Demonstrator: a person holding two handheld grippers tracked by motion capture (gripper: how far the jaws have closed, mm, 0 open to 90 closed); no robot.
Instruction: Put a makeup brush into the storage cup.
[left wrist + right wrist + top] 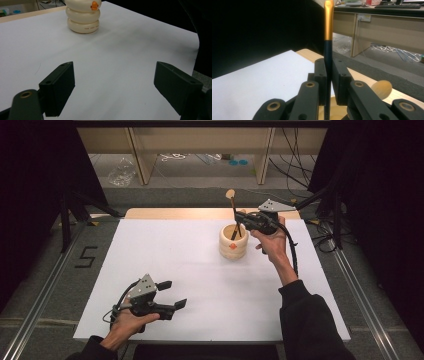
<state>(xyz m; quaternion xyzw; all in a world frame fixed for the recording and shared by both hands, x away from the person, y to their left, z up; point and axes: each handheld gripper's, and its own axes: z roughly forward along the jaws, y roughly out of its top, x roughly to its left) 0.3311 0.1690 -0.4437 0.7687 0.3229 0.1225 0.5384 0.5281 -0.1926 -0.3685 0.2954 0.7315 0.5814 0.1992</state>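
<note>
A cream ribbed holder [233, 245] [83, 17] with an orange mark stands at the back right of the white table top [190, 275]. A long utensil [233, 210] [328, 27], with a dark handle, a golden neck and a pale round head, stands tilted with its lower end inside the holder. My right gripper [240, 225] [328, 63] is shut on the dark handle just above the holder's rim. My left gripper [172, 294] [115, 82] hovers low near the front left, jaws wide apart with nothing between them, aimed toward the holder.
A rounded tan thing [382, 90] shows beside the right jaws; I cannot tell what it is. A wooden strip [170, 213] edges the table's far side. Beyond are shelf legs [142, 165], cables [325, 240] and grey floor.
</note>
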